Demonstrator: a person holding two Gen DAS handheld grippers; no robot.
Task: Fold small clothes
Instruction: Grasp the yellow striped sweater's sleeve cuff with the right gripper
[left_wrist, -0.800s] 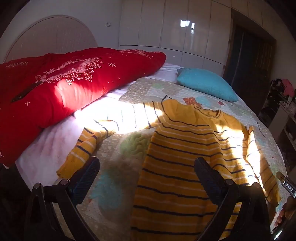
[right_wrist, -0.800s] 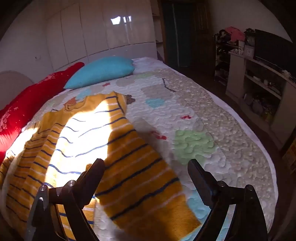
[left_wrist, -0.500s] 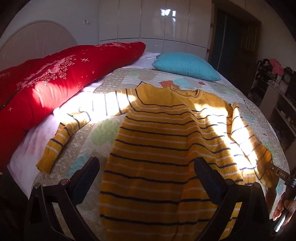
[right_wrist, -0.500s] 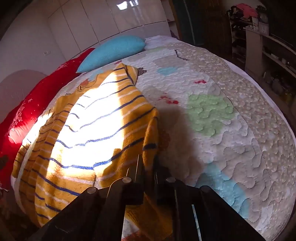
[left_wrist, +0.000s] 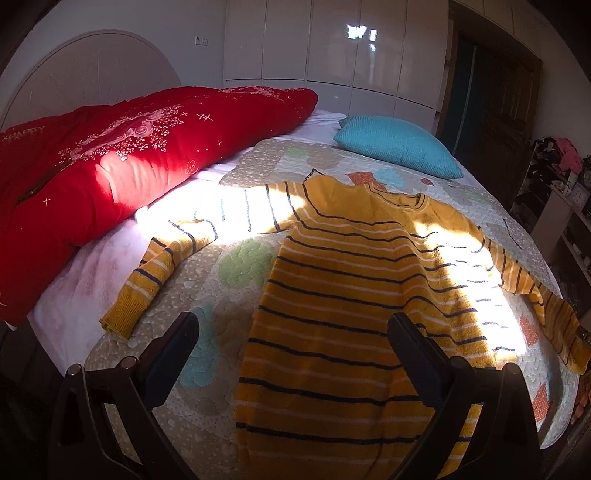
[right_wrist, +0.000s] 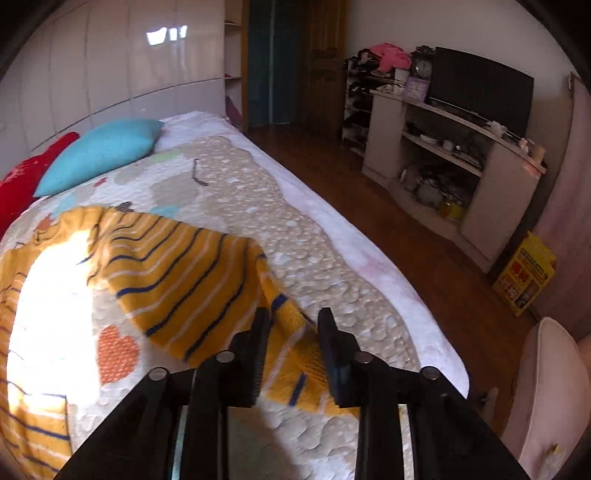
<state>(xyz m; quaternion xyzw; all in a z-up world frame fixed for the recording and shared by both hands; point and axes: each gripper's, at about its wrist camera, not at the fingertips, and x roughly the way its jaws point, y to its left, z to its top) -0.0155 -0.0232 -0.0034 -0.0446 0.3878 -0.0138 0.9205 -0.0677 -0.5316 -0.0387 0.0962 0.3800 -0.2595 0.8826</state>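
Observation:
A yellow sweater (left_wrist: 343, 295) with dark and white stripes lies flat, front up, on the quilted bed (left_wrist: 229, 288), both sleeves spread out. My left gripper (left_wrist: 291, 336) is open and empty, hovering above the sweater's lower left side. In the right wrist view the right sleeve (right_wrist: 177, 269) stretches toward me. My right gripper (right_wrist: 293, 325) has its jaws partly apart around the sleeve's cuff end (right_wrist: 291, 354), which lies between the fingers.
A red quilt (left_wrist: 129, 162) lies along the bed's left side. A teal pillow (left_wrist: 399, 147) sits at the head. To the right of the bed are wooden floor (right_wrist: 424, 258), a shelf unit with a TV (right_wrist: 461, 147), and a pink chair (right_wrist: 546, 398).
My right gripper closed on the sleeve, pulled it out to the right, and its jaws have now parted somewhat. The left gripper stayed open and backed off a little.

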